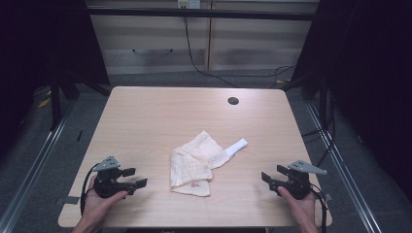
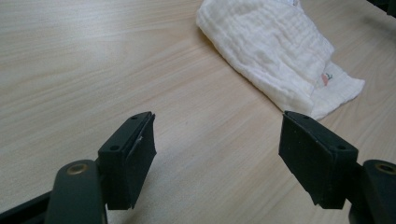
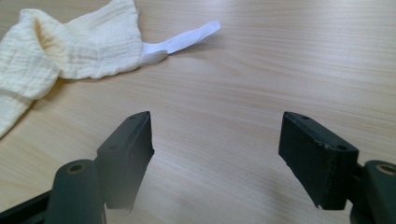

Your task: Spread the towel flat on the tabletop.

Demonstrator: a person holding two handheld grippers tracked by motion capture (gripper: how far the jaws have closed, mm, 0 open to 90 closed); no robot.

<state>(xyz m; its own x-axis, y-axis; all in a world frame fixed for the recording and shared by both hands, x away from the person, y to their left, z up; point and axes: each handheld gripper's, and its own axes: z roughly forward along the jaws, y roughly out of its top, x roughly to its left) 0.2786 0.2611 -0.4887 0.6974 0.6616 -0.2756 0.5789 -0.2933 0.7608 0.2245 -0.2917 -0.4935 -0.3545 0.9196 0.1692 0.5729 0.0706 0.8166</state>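
A crumpled cream muslin cloth (image 1: 194,165) lies loosely folded over itself on the worktop (image 1: 145,116), between the two hand-held grippers and a little ahead of them. A white strap (image 1: 236,146) pokes out from under its far corner, on the side of the right hand-held gripper (image 1: 270,179). A small printed mark sits near the cloth's near edge, seen in the left gripper view (image 2: 280,51).

The left hand-held gripper (image 1: 135,178) rests low over the worktop beside the cloth, apart from it, its jaws spread wide with nothing between them. The right one sits the same way on the other side, jaws wide and empty, well apart from the cloth; from its own view the cloth (image 3: 60,51) lies ahead and to its left, the strap (image 3: 182,39) straight ahead.

As a judgement, the handling of the cloth has not begun: it is bunched, not flat or squared, and neither gripper touches it. Everything is left to do, starting with reaching in for an edge or corner.

Room is generous. Bare wood lies between each gripper and the cloth, and the far half of the worktop is open apart from a round cable hole (image 1: 233,101) well beyond both grippers. Each gripper sits near the worktop's near edge, so the free space lies forward and inward.
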